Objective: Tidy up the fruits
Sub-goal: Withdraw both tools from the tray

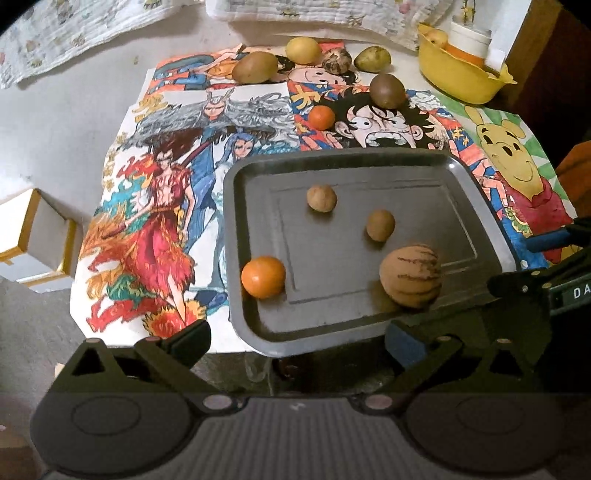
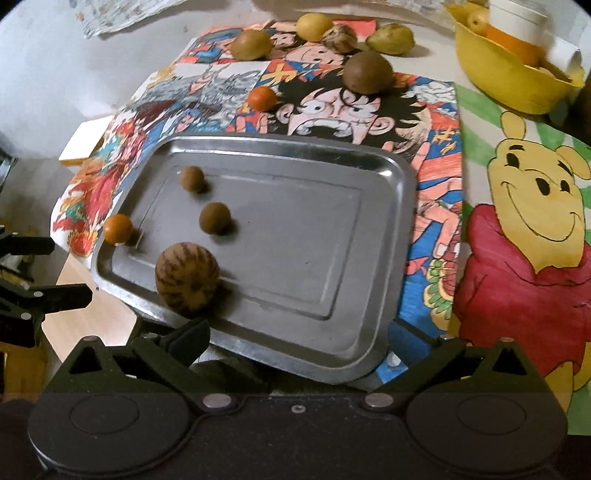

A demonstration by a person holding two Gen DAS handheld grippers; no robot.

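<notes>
A grey metal tray (image 1: 480, 206) (image 2: 391, 206) lies on a cartoon-printed mat. On it are two small brown fruits (image 1: 321, 198) (image 1: 380, 225), a striped round fruit (image 1: 410, 275) (image 2: 186, 277) and an orange fruit (image 1: 263, 277) (image 2: 117, 229) at its left rim. On the mat behind lie another small orange fruit (image 1: 321, 117) (image 2: 261, 98), a brown round fruit (image 1: 387, 90) (image 2: 367, 71) and several yellow-green fruits (image 1: 255, 67). My left gripper (image 1: 295, 339) is open over the tray's near edge, holding nothing. My right gripper (image 2: 295, 341) is open wide over the same edge, also with nothing in it.
A yellow bowl (image 1: 458, 74) (image 2: 509, 74) with fruit and a white cup stands at the back right. Patterned cloths (image 1: 74, 33) lie along the back. White boxes (image 1: 33, 240) sit below the table on the left. The mat hangs over the table's near edge.
</notes>
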